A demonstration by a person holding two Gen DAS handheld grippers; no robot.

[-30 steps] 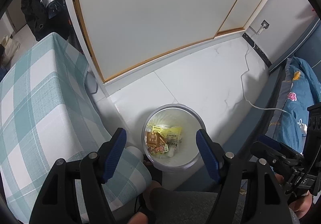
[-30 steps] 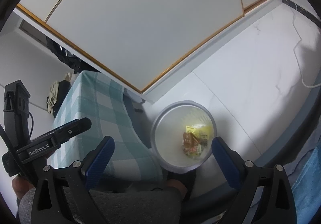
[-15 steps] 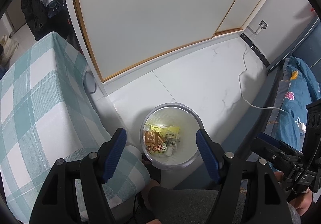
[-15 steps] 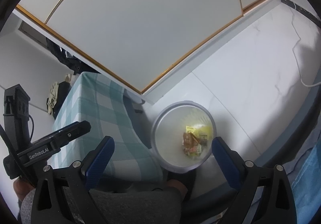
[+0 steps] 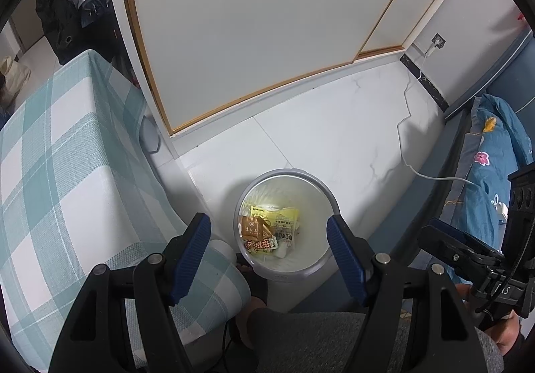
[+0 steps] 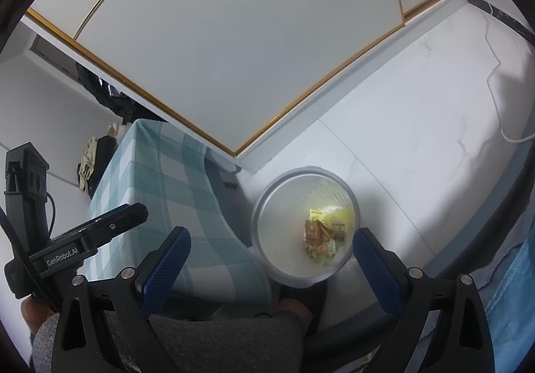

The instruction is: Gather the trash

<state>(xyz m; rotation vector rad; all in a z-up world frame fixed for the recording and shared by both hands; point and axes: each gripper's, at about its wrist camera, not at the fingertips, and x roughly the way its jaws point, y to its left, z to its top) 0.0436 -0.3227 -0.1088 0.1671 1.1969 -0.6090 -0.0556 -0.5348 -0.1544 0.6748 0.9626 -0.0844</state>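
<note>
**A:** So what's going on, left to right? How are the hands sitting?

**B:** Far left, the table with the teal checked cloth (image 5: 60, 179) is filling that whole side, and its draped corner is hanging down right beside the trash bin (image 5: 329, 202). The left gripper (image 5: 272, 249) is pointing steeply down over that corner, jaws spread wide with nothing between them. The right gripper (image 6: 271, 259) is angling down too, also spread and empty. In its own view the bin is sitting between its blue fingers (image 6: 165, 264).

**A:** And the trash?

**B:** The wrappers (image 5: 267, 229) are lying at the bottom of the bin, yellow and brown packets bunched together. The bin is standing upright on the white floor tiles (image 5: 334, 145), just ahead of the person's knee (image 5: 317, 339) in grey fabric.

**A:** Any room to move around it?

**B:** Behind the bin the floor is running open up to the sliding door panel (image 5: 250, 15) with its wooden trim. To the right a white cable (image 5: 406, 152) is trailing across the tiles toward the bed with the blue floral cover (image 5: 495, 145), and the bed's dark base is closing off that side. On the left, the cloth edge is nearly touching the rim.
</note>
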